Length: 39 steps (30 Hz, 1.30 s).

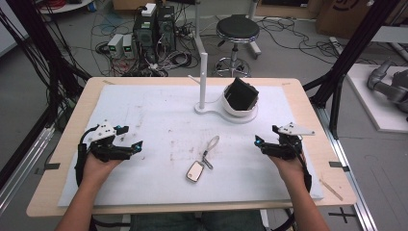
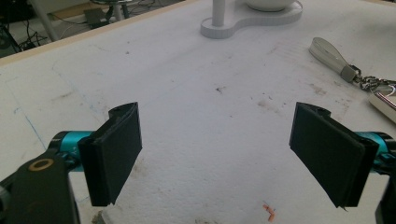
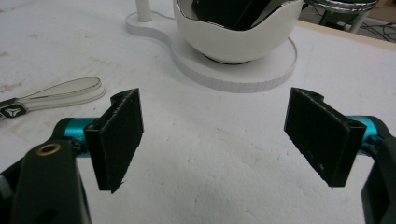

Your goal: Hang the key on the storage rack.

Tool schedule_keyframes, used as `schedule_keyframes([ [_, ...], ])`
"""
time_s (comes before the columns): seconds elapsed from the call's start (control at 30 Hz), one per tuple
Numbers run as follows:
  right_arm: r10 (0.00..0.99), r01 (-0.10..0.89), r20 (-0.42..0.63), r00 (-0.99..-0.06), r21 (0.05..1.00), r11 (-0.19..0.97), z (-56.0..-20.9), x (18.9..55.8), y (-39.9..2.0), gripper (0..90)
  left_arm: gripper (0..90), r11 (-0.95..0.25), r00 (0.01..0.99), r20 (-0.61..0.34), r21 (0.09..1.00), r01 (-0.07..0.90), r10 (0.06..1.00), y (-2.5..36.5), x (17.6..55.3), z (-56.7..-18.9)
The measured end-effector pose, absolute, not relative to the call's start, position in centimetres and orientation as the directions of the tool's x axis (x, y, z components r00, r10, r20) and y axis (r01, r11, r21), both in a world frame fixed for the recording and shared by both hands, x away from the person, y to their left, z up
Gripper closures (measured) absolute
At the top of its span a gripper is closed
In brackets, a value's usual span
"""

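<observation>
A silver key fob with a chain and a pale loop strap lies on the white foam mat, near the front middle. My left gripper rests at the mat's left, open and holding nothing, aimed toward the fob. The left gripper view has its jaws wide apart, with the strap and the fob's edge to the right. My right gripper sits open at the mat's right. In the right gripper view its jaws face a white bowl, with the strap at left.
The white bowl holds a black folded object and shares a flat base with a thin white post at the back middle. Beyond the table are a stool, computer boxes and floor cables.
</observation>
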State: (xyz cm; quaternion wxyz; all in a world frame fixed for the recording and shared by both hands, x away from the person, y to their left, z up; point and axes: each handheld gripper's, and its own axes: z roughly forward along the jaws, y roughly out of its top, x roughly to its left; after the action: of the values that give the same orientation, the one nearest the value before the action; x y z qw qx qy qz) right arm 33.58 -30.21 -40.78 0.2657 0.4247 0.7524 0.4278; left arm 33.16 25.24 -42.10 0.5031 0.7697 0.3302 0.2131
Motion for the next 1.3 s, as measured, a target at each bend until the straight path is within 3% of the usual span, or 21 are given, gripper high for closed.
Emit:
schedule_keyframes([
  [0.4, 0.869, 0.411, -0.051, -0.492, 0.867, 0.283, -40.8, 33.8, -30.1, 20.0, 16.9, -0.267, 0.708, -0.021, 0.918, 0.294, 0.706, 23.8, 33.0, -41.8],
  [1.3, 0.869, 0.43, -0.063, -0.49, 0.851, 0.303, -41.5, 33.8, -30.5, 20.0, 16.9, -0.381, 0.821, -0.05, 0.868, 0.318, 0.569, 11.1, 35.3, -42.5],
])
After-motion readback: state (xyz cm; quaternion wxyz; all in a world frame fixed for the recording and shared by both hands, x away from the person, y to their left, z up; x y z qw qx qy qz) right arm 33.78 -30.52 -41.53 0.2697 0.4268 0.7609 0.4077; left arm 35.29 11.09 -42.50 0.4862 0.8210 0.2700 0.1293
